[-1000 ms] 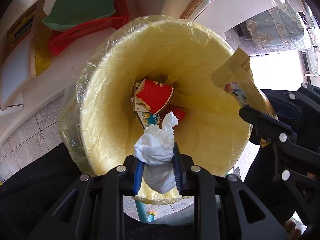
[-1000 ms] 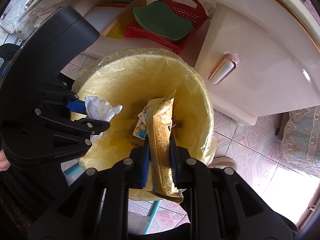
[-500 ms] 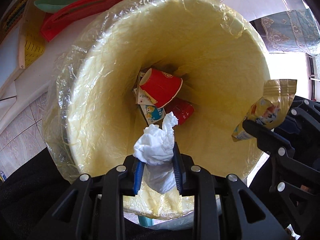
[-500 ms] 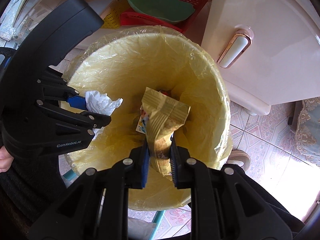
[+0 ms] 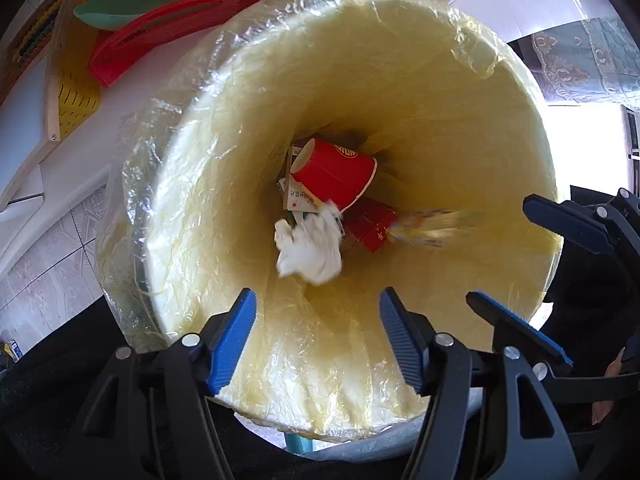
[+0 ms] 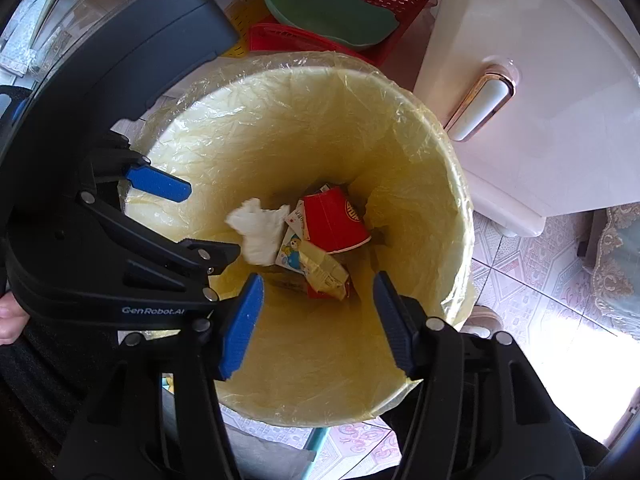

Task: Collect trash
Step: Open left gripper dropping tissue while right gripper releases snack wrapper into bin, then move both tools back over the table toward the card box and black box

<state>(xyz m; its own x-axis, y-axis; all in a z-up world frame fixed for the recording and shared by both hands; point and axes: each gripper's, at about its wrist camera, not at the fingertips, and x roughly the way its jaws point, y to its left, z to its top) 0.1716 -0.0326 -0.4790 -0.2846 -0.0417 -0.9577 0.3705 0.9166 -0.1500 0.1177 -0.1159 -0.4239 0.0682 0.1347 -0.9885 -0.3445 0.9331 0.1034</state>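
A yellow bin with a clear plastic liner (image 5: 240, 128) (image 6: 448, 184) fills both views. My left gripper (image 5: 316, 340) is open and empty over its near rim. My right gripper (image 6: 316, 316) is open and empty too, and shows at the right of the left wrist view (image 5: 532, 264). A white crumpled tissue (image 5: 310, 248) (image 6: 260, 232) is blurred, inside the bin. A yellow snack wrapper (image 6: 324, 272) lies inside; in the left wrist view it is a blur (image 5: 432, 226). A red paper cup (image 5: 336, 180) (image 6: 334, 220) and printed cartons (image 6: 292, 254) lie at the bottom.
A red plastic basket (image 6: 380, 8) with a green tray (image 6: 328, 12) stands behind the bin, beside a yellow abacus board (image 5: 76, 92). A white cabinet with a handle (image 6: 484, 100) is at the right. Tiled floor (image 6: 532, 280) surrounds the bin.
Both grippers opened. The tissue left my left gripper and the yellow wrapper left my right gripper; both dropped into the bin.
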